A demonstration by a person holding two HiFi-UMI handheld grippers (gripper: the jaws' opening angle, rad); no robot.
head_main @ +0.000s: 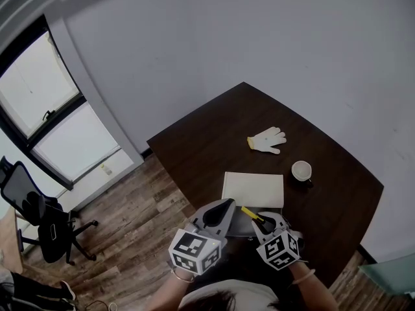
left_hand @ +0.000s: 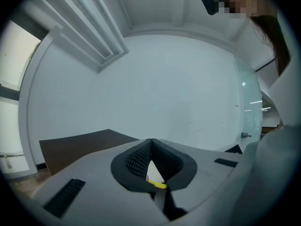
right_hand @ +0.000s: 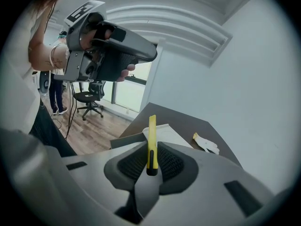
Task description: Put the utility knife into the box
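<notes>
My right gripper (head_main: 262, 220) is shut on a yellow utility knife (head_main: 249, 212), which sticks forward out of the jaws (right_hand: 152, 135). It hangs over the near edge of a flat white box (head_main: 253, 189) on the dark table (head_main: 214, 141). In the right gripper view the box (right_hand: 165, 132) lies just beyond the knife's tip. My left gripper (head_main: 225, 206) is held up beside it on the left, and its jaws meet at the tips (left_hand: 151, 141) with nothing between them. Below those shut jaws a bit of the knife (left_hand: 158, 185) shows.
A white work glove (head_main: 267, 139) lies on the table behind the box, and a white cup (head_main: 301, 171) stands to its right. A grey flap (head_main: 237, 226) lies at the box's near edge. An office chair (head_main: 40, 222) stands on the wooden floor at the left.
</notes>
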